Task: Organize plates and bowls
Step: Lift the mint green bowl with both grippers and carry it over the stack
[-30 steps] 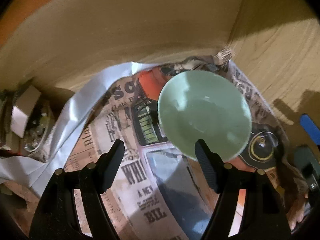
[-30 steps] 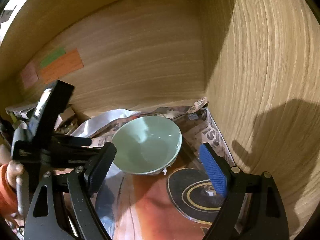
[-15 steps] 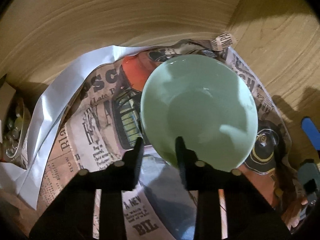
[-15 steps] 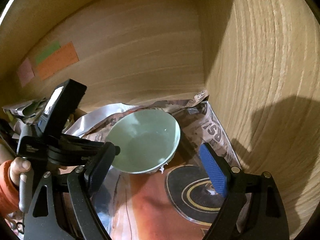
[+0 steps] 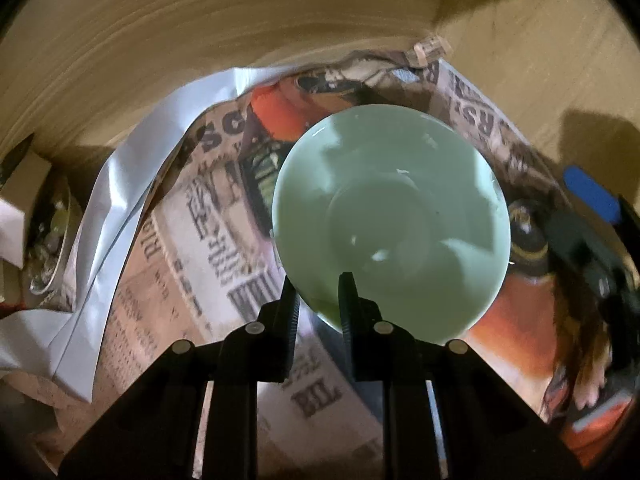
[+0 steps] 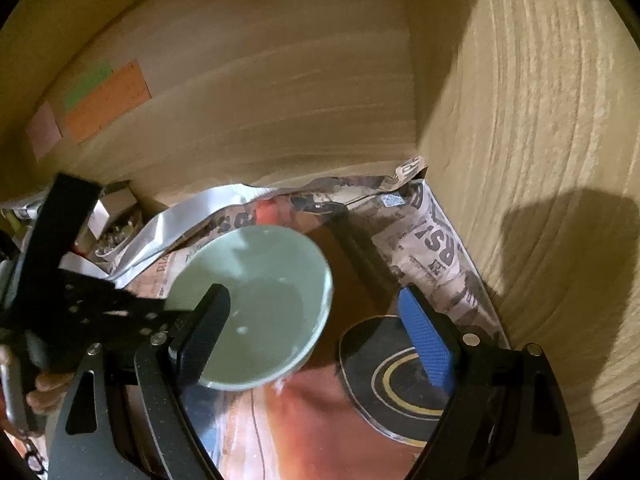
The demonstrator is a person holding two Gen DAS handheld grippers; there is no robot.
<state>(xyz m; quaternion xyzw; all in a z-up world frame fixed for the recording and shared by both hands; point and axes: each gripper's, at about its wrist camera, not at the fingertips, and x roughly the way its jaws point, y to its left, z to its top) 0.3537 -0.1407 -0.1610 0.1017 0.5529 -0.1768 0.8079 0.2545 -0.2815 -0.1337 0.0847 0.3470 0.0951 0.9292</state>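
My left claw is clamped on the near rim of the green bowl sitting on the newspaper-lined shelf, my right claw gapes empty, so next I'd lift the bowl steadily.

Left gripper clamped, pointing steeply down, right gripper spread wide

left gripper — black, silver screws | right gripper — blue pad
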